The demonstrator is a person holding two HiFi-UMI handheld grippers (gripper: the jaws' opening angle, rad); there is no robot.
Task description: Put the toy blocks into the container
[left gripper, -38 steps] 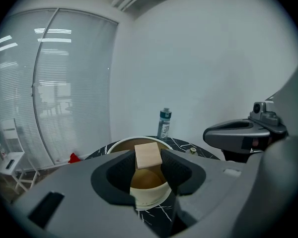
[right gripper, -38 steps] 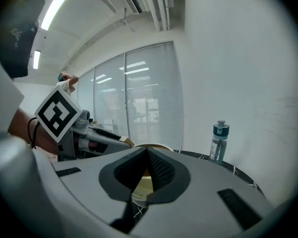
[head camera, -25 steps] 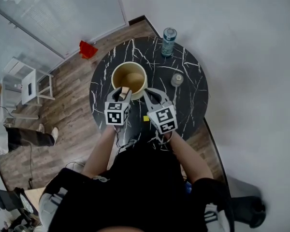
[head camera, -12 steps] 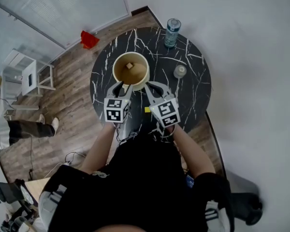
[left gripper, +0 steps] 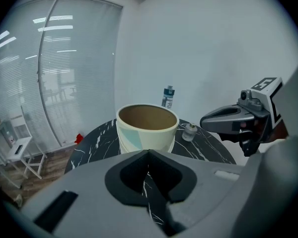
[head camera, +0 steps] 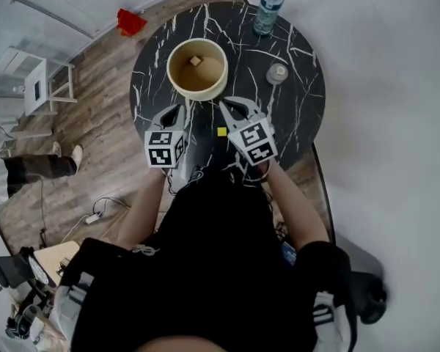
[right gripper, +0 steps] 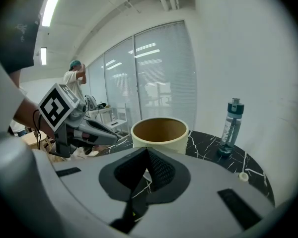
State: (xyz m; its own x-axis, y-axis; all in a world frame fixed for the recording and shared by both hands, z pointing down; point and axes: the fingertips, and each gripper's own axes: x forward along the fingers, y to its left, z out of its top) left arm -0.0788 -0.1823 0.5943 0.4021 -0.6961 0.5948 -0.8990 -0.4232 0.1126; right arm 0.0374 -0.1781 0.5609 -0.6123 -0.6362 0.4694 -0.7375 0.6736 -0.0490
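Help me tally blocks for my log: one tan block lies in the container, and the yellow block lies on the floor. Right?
Not quite. The yellow block lies on the table, not on the floor; the head view shows it. The tan block does lie in the container.

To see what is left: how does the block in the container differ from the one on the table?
The tan block is pale brown; the yellow block is bright yellow. The tan block lies inside the container; the yellow block lies on the table. Both are small.
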